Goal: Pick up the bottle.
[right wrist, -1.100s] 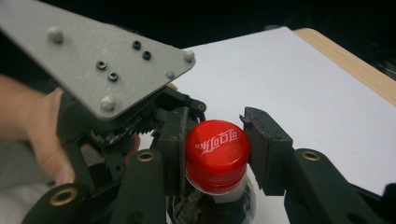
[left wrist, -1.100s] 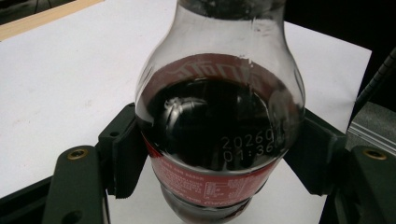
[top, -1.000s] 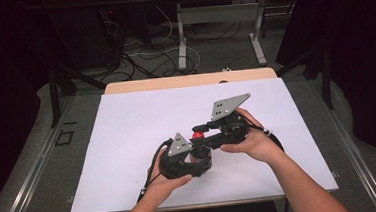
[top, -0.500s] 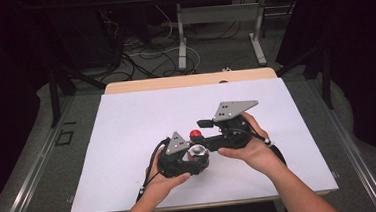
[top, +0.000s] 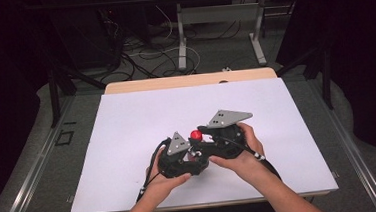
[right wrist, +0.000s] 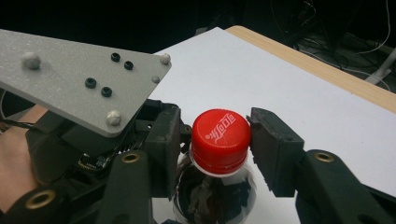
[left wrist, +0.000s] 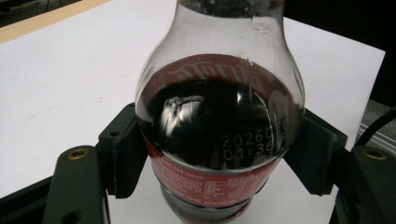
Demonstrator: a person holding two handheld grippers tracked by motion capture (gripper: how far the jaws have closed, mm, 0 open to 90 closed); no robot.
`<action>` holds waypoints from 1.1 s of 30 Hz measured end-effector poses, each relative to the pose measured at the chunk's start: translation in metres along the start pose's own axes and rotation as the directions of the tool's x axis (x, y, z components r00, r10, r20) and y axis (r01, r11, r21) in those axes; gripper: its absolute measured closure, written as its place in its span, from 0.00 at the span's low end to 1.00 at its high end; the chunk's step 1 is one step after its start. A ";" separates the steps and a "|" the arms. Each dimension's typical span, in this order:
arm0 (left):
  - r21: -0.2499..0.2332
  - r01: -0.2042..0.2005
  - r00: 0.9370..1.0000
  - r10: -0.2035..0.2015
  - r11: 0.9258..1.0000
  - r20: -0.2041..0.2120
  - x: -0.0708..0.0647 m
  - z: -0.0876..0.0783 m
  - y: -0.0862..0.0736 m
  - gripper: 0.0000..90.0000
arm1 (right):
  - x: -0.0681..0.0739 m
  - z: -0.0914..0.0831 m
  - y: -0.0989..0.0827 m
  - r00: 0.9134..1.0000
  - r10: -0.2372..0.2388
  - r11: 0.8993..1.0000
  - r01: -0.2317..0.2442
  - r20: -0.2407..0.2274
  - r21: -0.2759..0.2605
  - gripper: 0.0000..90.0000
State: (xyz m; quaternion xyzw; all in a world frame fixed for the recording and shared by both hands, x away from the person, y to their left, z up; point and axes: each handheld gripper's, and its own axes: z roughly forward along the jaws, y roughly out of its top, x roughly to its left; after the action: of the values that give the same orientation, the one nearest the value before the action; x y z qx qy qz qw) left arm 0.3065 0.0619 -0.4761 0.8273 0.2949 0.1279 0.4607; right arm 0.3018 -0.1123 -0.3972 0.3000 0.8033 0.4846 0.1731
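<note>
One cola bottle (left wrist: 219,135), about half full of dark soda, near the 6 o'clock edge of the white table (top: 127,125).

Left gripper (left wrist: 219,163) clamps its body; right gripper (right wrist: 217,140) has just been closing around the red cap (right wrist: 220,133), pads apparently touching. Since the earlier frame, that hand slid closer to the bottle.

one cola bottle (left wrist: 219,140), one red cap (right wrist: 220,135), two hand-held grippers

The left gripper (top: 189,158) stayed clamped, both pads pressing inward. The right gripper (right wrist: 219,140) had just been closing, its pads flanking what stood between them.
</note>
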 end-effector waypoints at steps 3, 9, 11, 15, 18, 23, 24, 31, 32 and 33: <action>0.007 -0.011 1.000 0.011 1.000 -0.006 -0.001 0.000 0.000 0.34 | 0.002 0.004 0.000 1.000 -0.011 1.000 0.011 0.013 -0.001 0.62; 0.006 -0.016 1.000 0.016 1.000 -0.002 -0.003 0.000 0.000 0.34 | 0.001 0.008 0.001 0.999 -0.035 0.999 0.035 -0.005 0.003 0.64; 0.008 -0.019 1.000 0.019 1.000 0.000 -0.003 0.000 0.000 0.34 | -0.002 0.009 0.002 0.999 -0.034 0.999 0.035 -0.019 0.007 0.67; 0.013 -0.021 1.000 0.021 1.000 -0.003 -0.002 0.000 0.000 0.34 | -0.011 0.011 0.005 0.994 -0.058 0.998 0.061 -0.091 0.029 0.68; 0.006 -0.016 1.000 0.016 1.000 0.008 -0.002 0.001 0.000 0.34 | -0.019 0.012 0.007 0.984 -0.086 0.994 0.095 -0.156 0.046 0.68; -0.004 -0.019 1.000 0.019 1.000 0.017 -0.002 0.000 0.001 0.34 | -0.030 0.012 0.011 0.964 -0.109 0.991 0.124 -0.243 0.047 0.68; -0.001 -0.014 1.000 0.014 1.000 0.023 -0.002 0.000 0.001 0.34 | -0.034 0.012 0.012 0.955 -0.116 0.989 0.136 -0.274 0.054 0.68; 0.003 -0.013 1.000 0.013 1.000 0.016 -0.001 0.000 0.001 0.34 | -0.030 0.010 0.010 0.966 -0.104 0.994 0.112 -0.235 0.019 0.53; 0.004 -0.010 1.000 0.010 1.000 0.012 0.000 -0.001 0.001 0.34 | -0.025 0.006 0.009 0.980 -0.073 0.997 0.077 -0.184 0.019 0.53; 0.007 -0.008 1.000 0.008 1.000 0.009 0.000 -0.001 0.001 0.34 | -0.023 0.005 0.008 0.984 -0.068 0.997 0.072 -0.163 0.020 0.53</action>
State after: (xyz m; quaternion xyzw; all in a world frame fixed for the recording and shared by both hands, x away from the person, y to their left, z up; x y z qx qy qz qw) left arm 0.3066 0.0624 -0.4749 0.8307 0.2900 0.1250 0.4585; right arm 0.3246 -0.1209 -0.3932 0.2332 0.8311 0.4904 0.1201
